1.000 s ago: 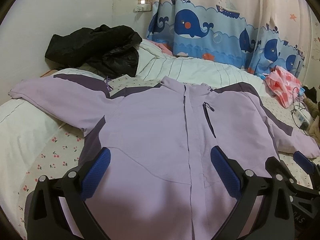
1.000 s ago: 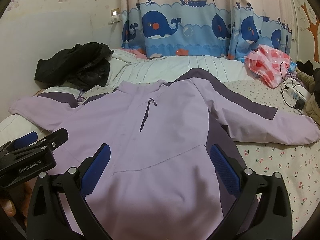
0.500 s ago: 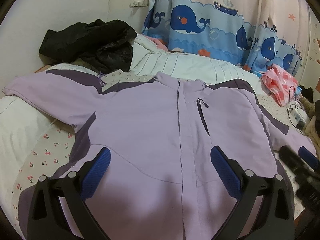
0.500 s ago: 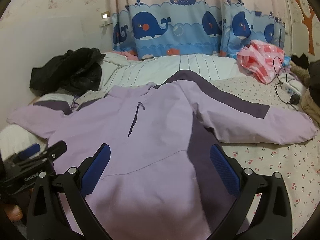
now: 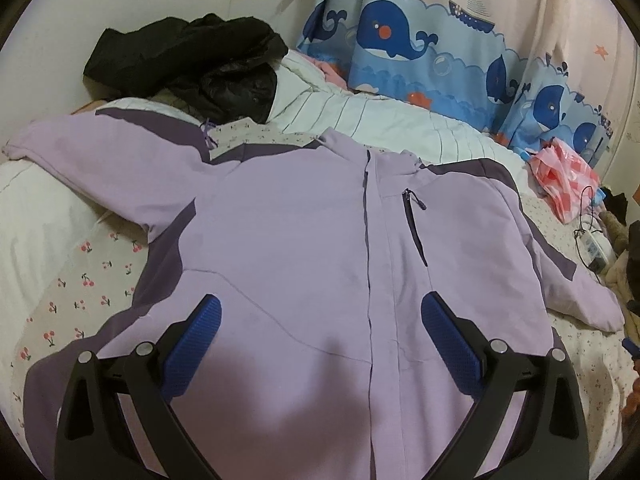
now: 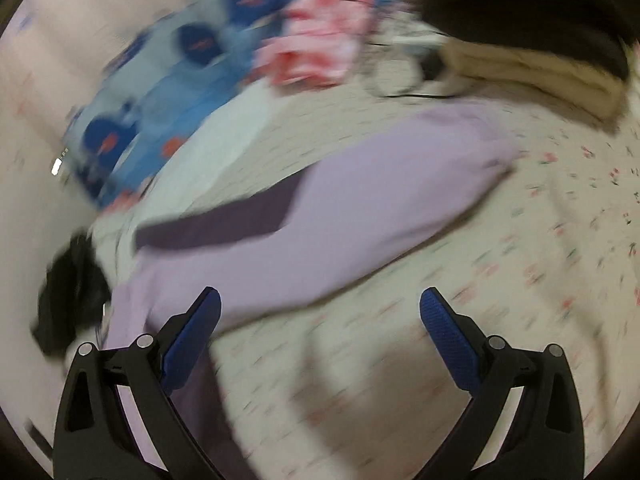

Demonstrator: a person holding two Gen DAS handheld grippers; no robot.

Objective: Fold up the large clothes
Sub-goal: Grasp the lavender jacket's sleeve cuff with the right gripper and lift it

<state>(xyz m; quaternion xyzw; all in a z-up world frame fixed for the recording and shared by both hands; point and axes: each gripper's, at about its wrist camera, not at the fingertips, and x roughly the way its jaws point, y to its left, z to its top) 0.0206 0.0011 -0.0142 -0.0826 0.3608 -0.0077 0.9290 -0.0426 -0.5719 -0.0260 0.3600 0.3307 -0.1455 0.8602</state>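
A lilac jacket [image 5: 304, 248] with dark purple panels lies spread flat, front up, on the bed, both sleeves stretched out. My left gripper [image 5: 320, 332] is open and empty above the jacket's lower front. The right wrist view is blurred by motion. It shows the jacket's right sleeve [image 6: 360, 216] running across the bedsheet. My right gripper [image 6: 320, 324] is open and empty above the sheet, just below that sleeve.
A black coat [image 5: 192, 64] is heaped at the bed's far left. A pink plastic bag [image 5: 568, 176] and a cable with a charger [image 5: 596, 248] lie at the right. A whale-print curtain [image 5: 420, 44] hangs behind. The cherry-print sheet [image 6: 500, 280] covers the bed.
My right gripper has swung quickly to the right, from over the jacket's body to its right sleeve. My left gripper has shifted a little closer over the jacket. Both stay open.
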